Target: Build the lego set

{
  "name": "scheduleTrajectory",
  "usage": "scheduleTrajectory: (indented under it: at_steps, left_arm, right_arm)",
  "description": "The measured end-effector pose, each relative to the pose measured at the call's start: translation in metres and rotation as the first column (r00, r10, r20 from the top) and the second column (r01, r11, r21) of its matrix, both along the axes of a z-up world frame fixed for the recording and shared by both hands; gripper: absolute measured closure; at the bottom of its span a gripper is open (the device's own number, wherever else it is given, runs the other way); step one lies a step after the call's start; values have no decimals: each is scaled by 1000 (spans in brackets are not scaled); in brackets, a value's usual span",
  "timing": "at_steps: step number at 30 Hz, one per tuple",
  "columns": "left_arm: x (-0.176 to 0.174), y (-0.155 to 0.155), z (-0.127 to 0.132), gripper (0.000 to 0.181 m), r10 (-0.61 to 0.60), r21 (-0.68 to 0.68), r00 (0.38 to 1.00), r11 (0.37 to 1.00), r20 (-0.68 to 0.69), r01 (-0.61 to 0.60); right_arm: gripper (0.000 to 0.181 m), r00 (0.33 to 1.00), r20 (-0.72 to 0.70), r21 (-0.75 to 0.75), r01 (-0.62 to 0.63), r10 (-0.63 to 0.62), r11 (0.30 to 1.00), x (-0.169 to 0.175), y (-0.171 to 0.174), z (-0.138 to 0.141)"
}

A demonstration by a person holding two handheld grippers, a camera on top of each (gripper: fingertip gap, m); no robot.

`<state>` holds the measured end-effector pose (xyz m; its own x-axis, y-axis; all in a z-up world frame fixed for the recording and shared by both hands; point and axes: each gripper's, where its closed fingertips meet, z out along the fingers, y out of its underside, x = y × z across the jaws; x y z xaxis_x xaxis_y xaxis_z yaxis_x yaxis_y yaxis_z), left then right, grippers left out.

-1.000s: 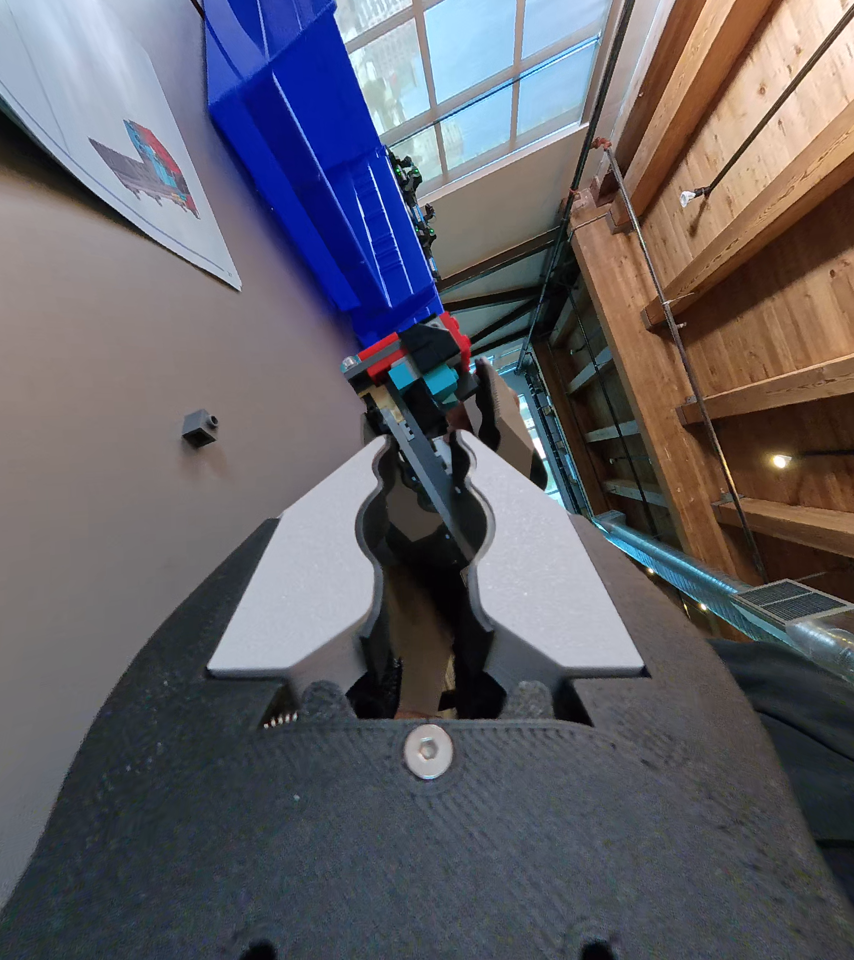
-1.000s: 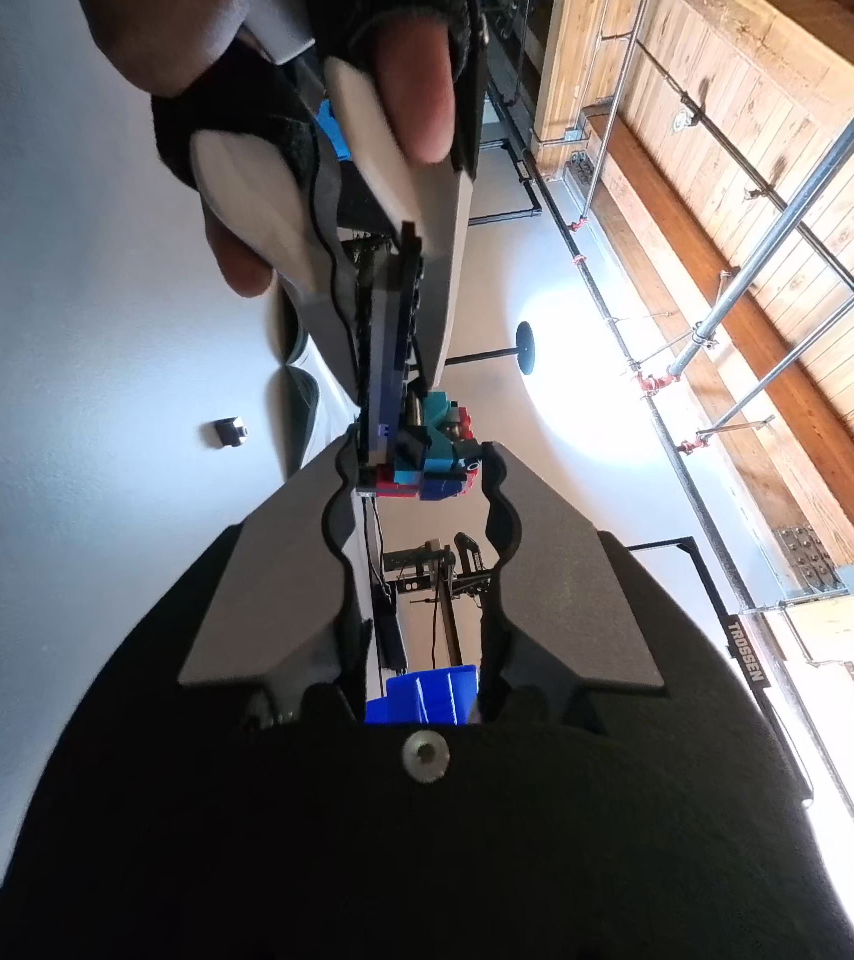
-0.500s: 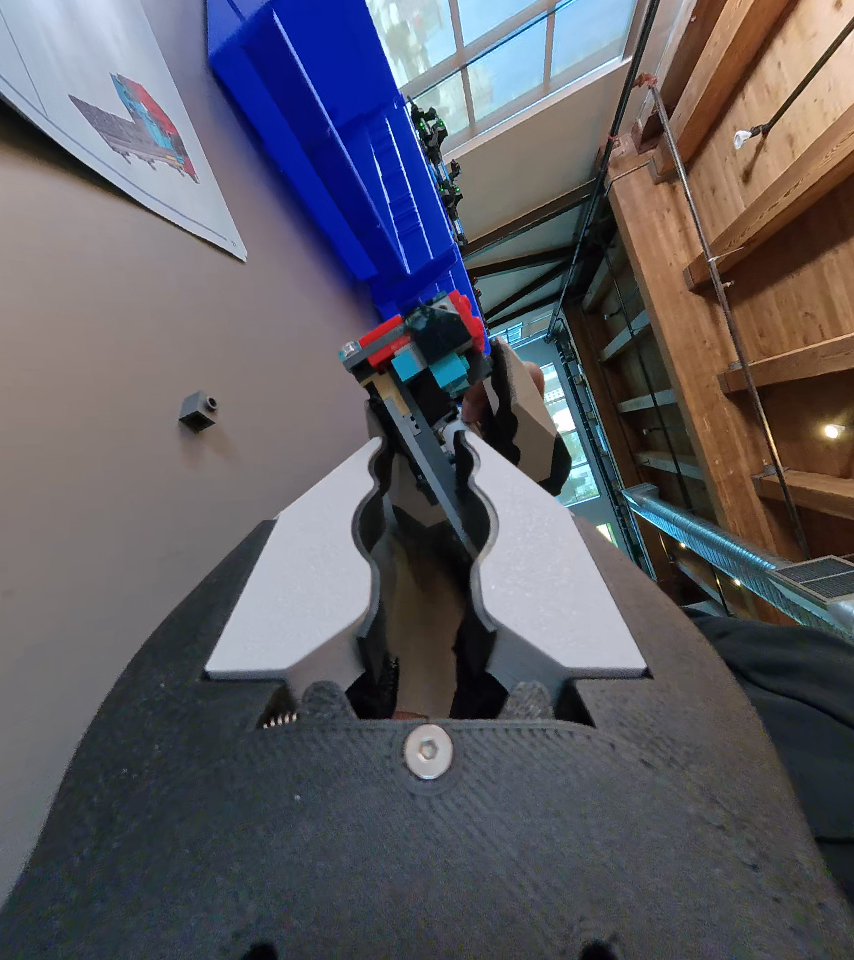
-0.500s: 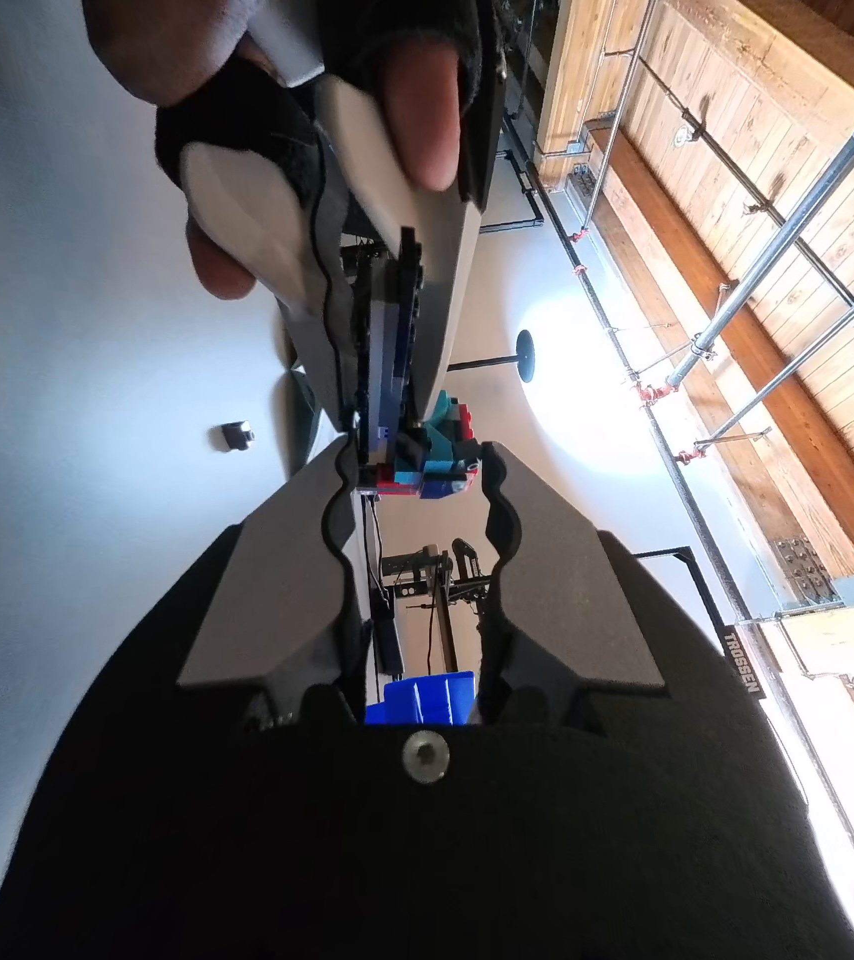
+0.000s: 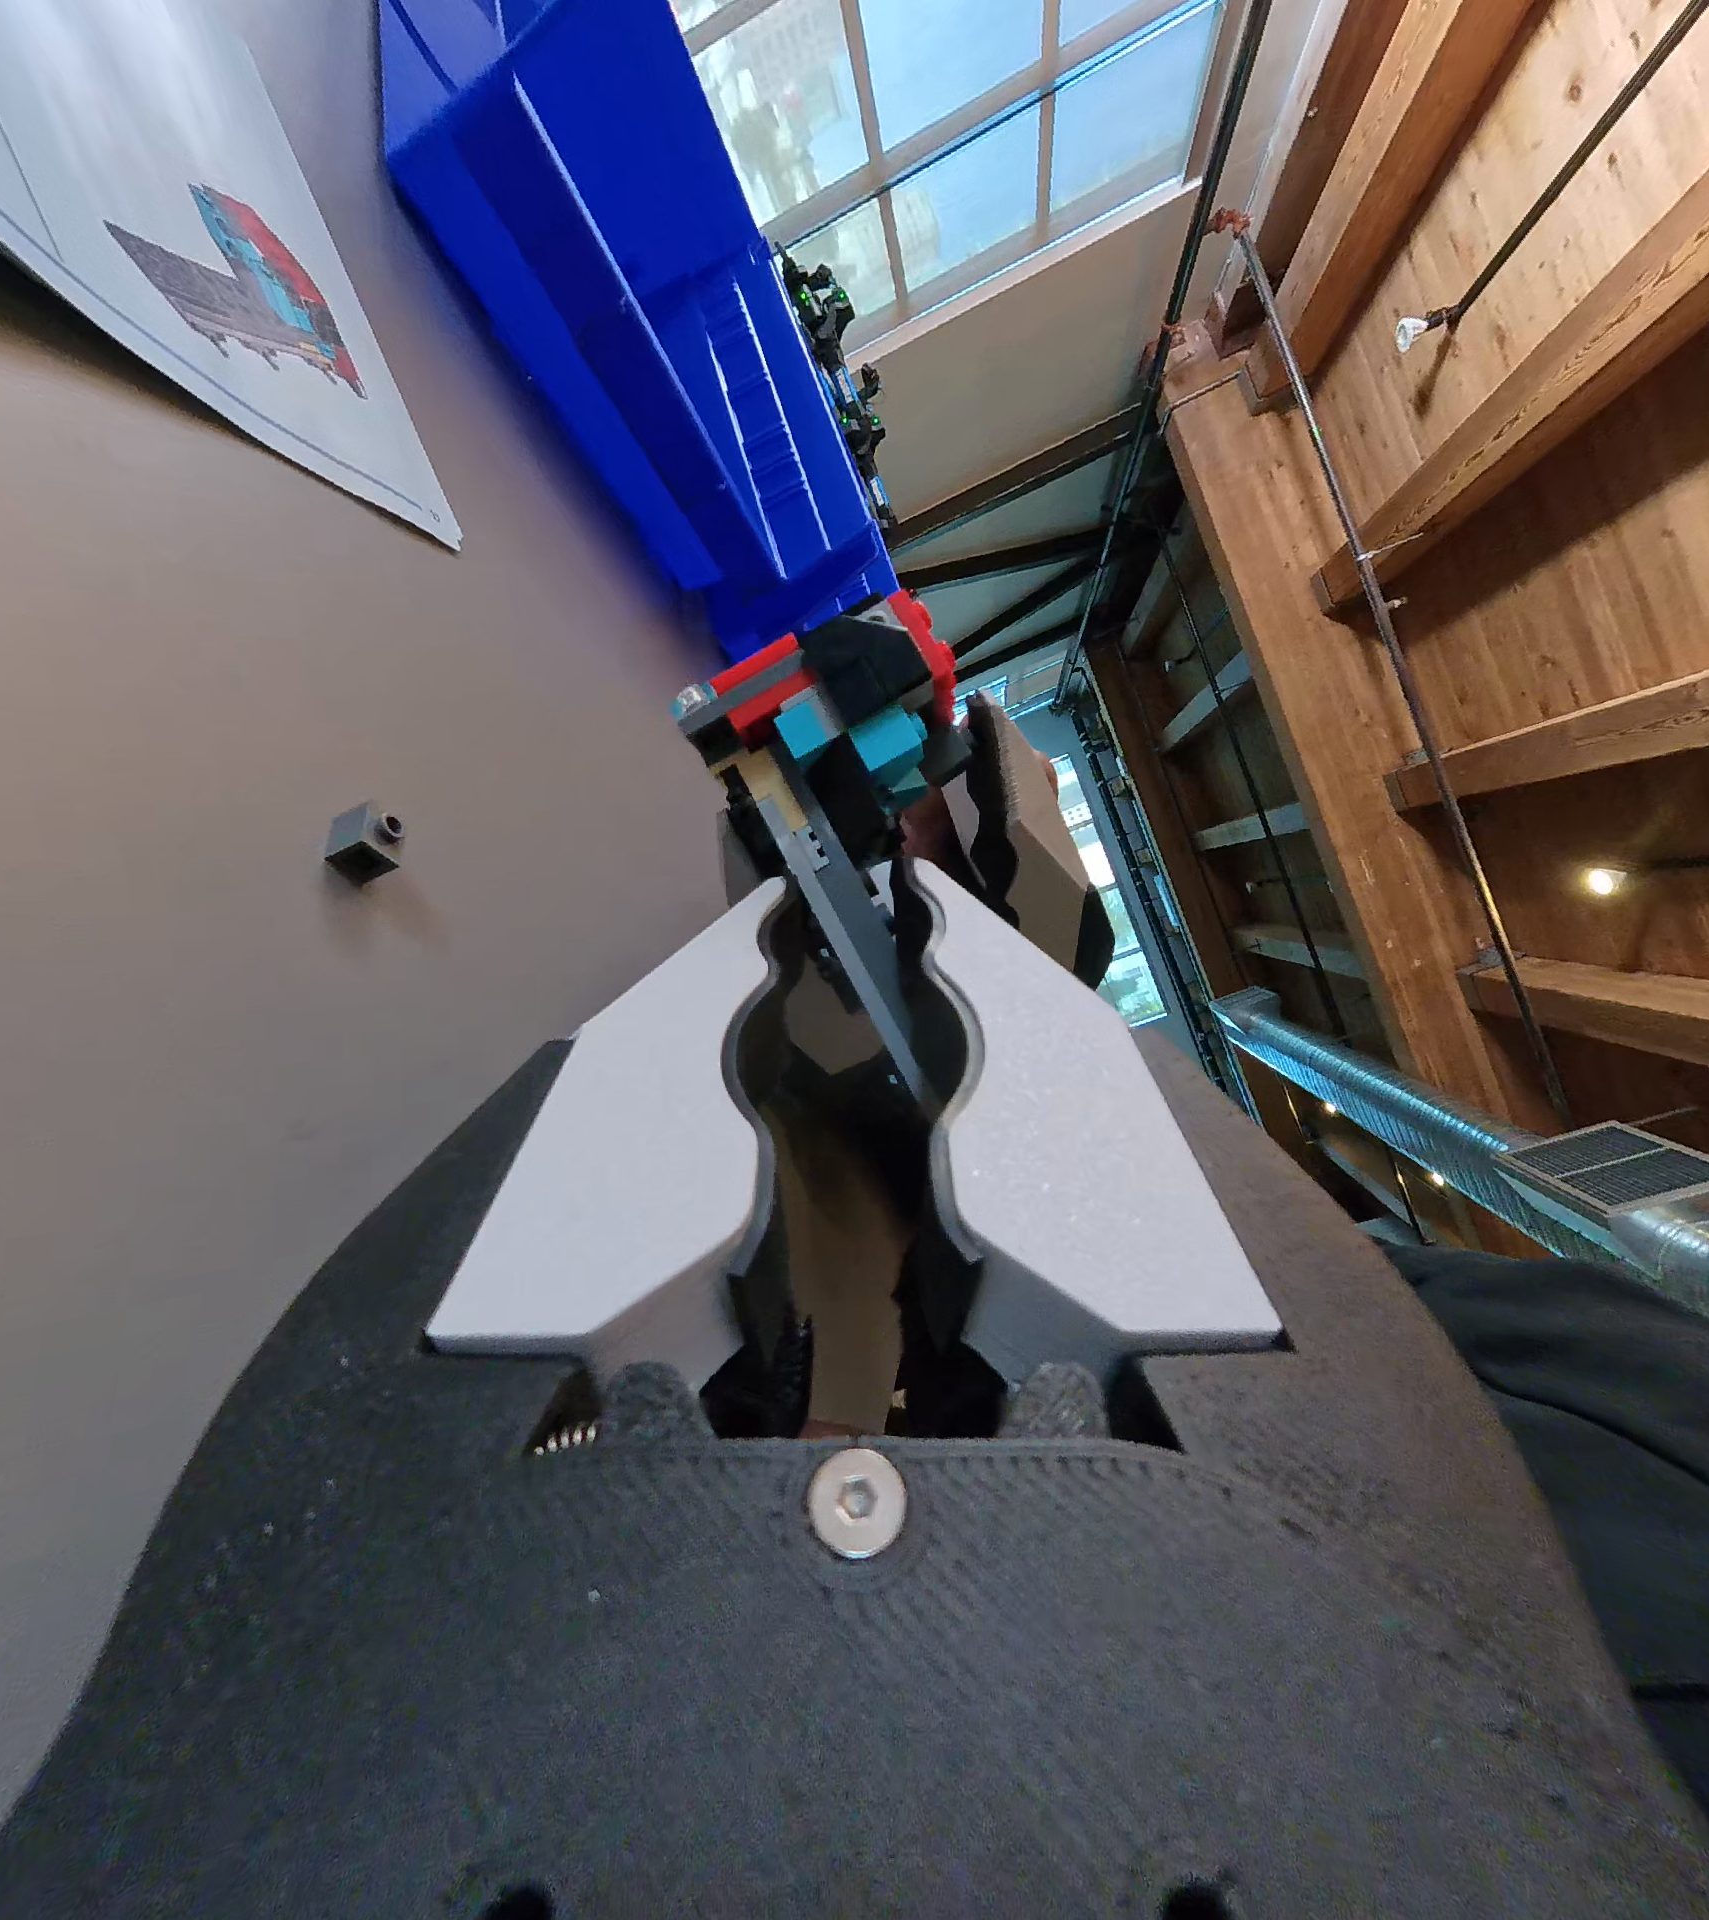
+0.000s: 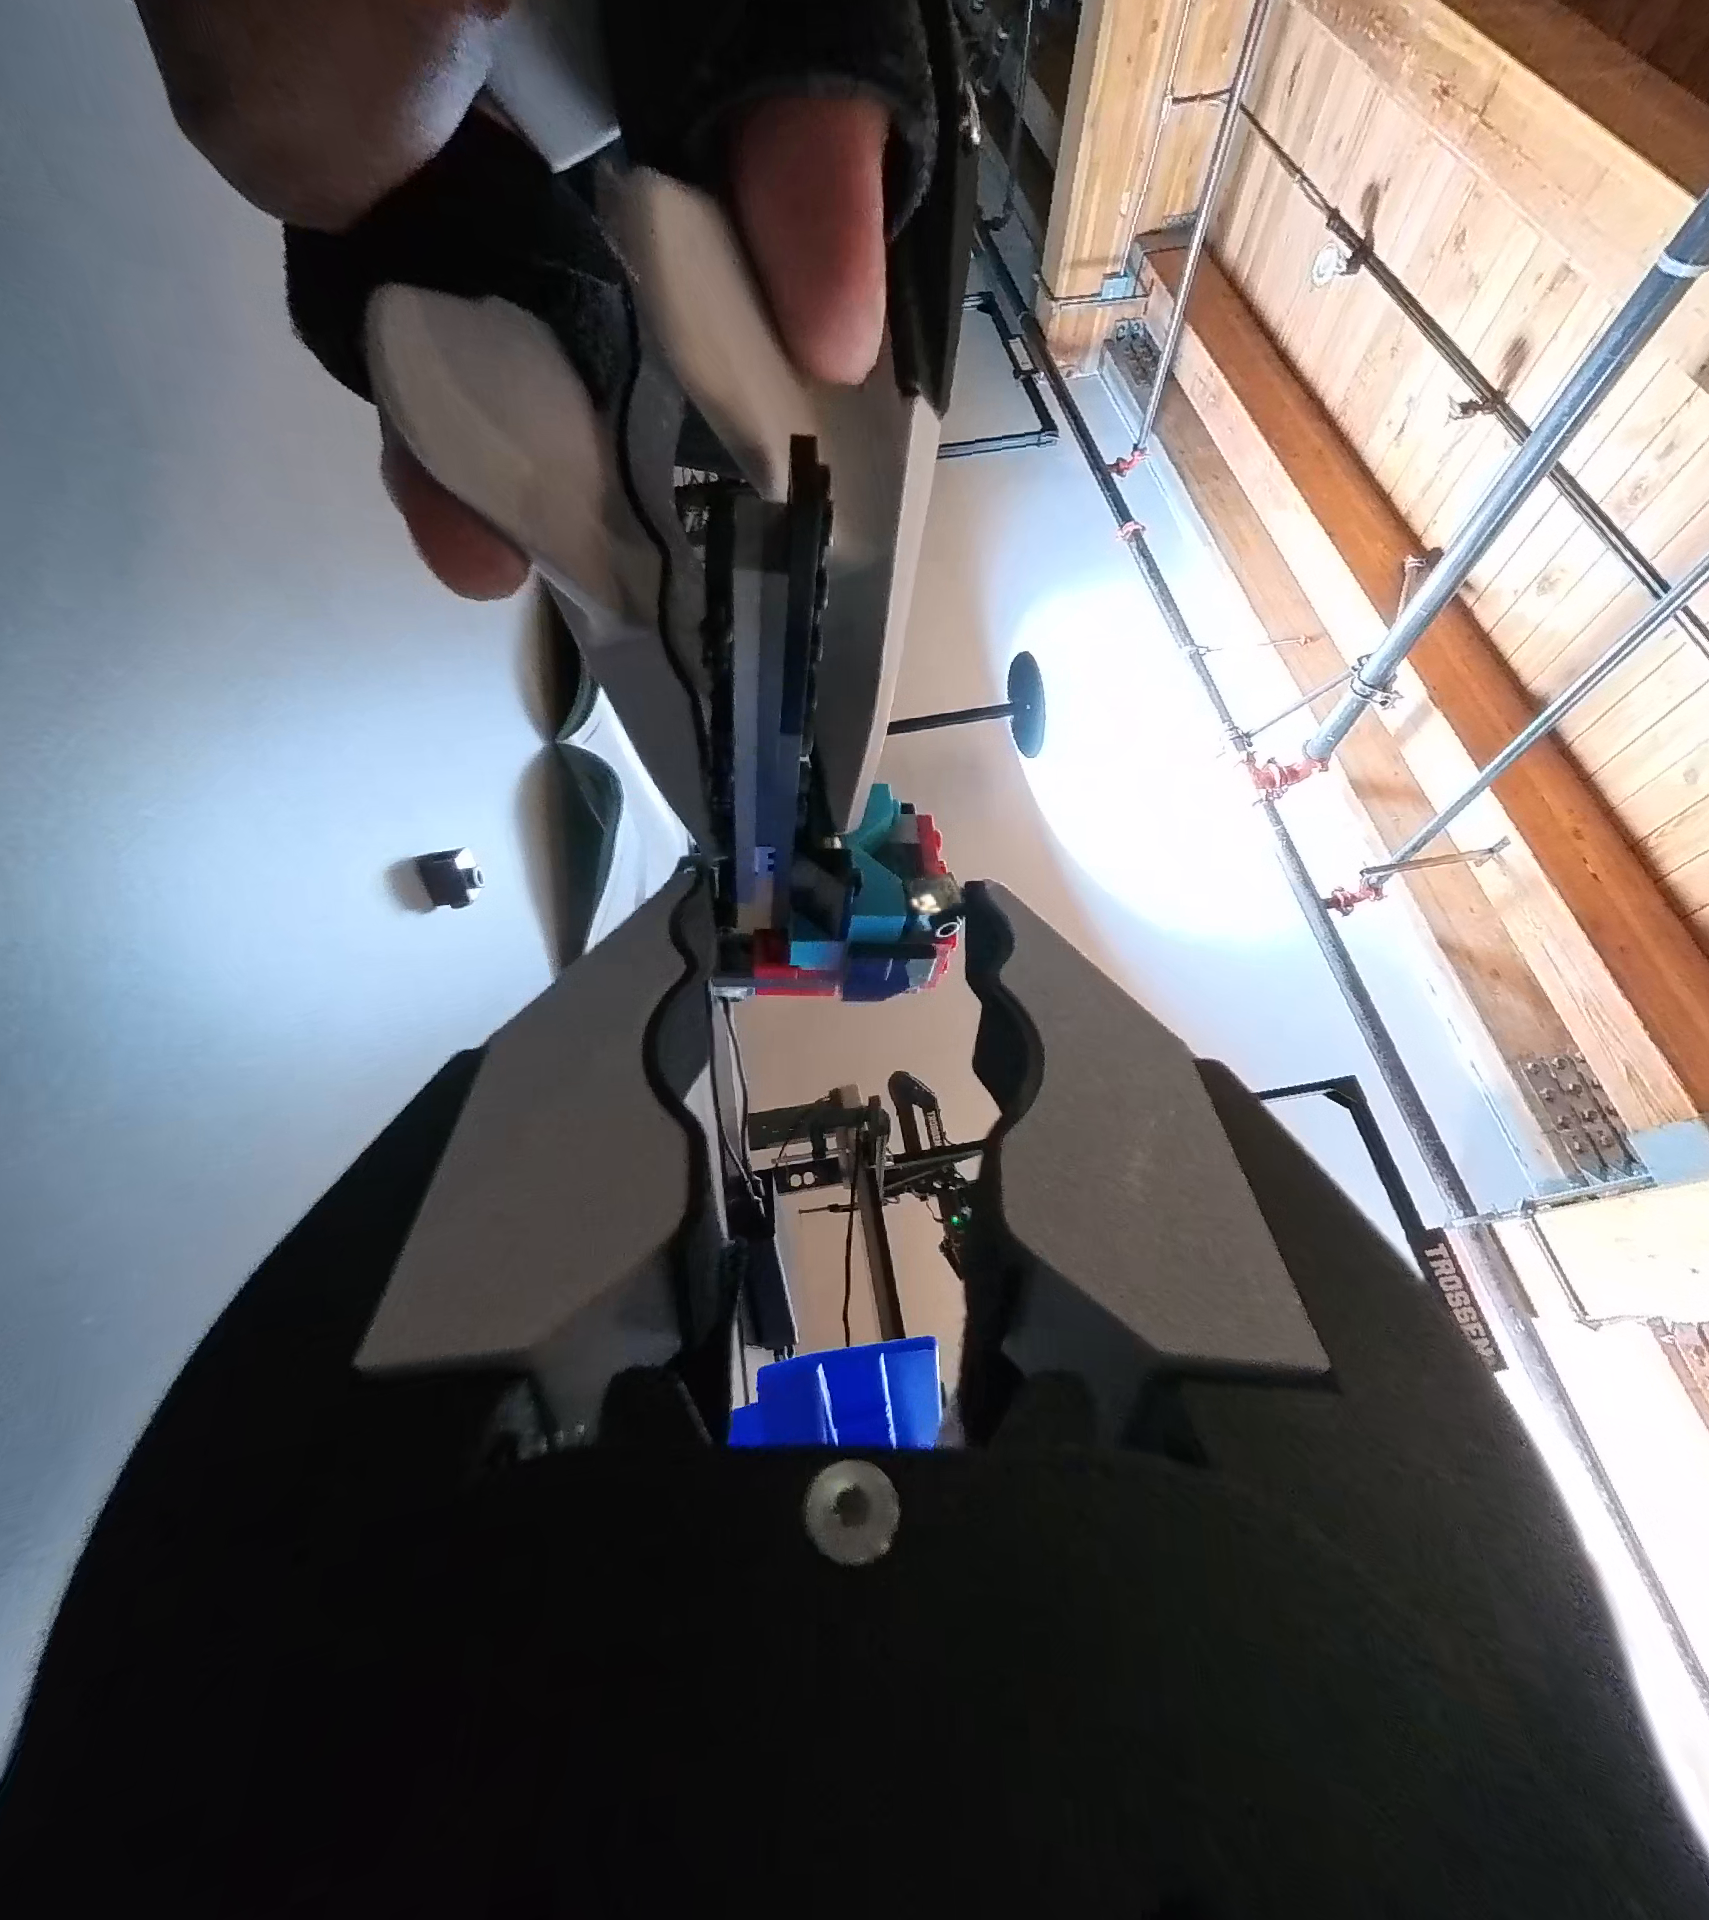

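The lego model [image 5: 829, 727] is a dark grey plate with red, teal, black and blue bricks stacked at one end. It is held in the air between both grippers. My left gripper [image 5: 850, 894] is shut on the plate's edge. In the right wrist view the left gripper's light grey fingers [image 6: 621, 540], held by a gloved hand, clamp the plate [image 6: 767, 675] from above. My right gripper [image 6: 834, 909] closes around the brick end of the model [image 6: 860, 935], with both jaws against its sides. The right gripper's fingers [image 5: 1026, 831] show behind the model in the left wrist view.
A small dark grey brick [image 5: 364, 836] lies loose on the table [image 5: 154, 1039]; it also shows in the right wrist view [image 6: 445, 878]. An instruction sheet [image 5: 206, 260] and a blue bin [image 5: 621, 260] stand beyond. A second blue bin [image 6: 845, 1392] shows between the right fingers. The grippers are tip to tip, or close to it.
Both grippers keep their hold on the model. The pair has swung slightly over the table. No jaw has opened or shut.
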<state>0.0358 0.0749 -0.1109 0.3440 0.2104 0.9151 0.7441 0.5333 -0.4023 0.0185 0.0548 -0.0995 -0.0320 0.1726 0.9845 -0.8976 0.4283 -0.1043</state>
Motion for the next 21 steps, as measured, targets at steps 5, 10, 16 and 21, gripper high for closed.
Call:
scheduleTrajectory:
  at_steps: [5,10,16,21]
  left_arm:
    - [-1,-1,0,165,8,12,1000,1000,4,-8]
    - [-2,-1,1,165,16,36,1000,999,13,-16]
    - [-3,-1,3,165,23,81,999,996,30,-25]
    - [-4,-1,3,166,26,103,999,994,40,-30]
  right_arm:
    - [133,1000,-10,-4,7,-7,1000,0,0,0]
    - [133,1000,-19,-11,14,-14,1000,-1,0,1]
    - [133,1000,-22,-19,21,-21,1000,-2,1,1]
    - [134,1000,-20,-19,23,-23,1000,-2,1,1]
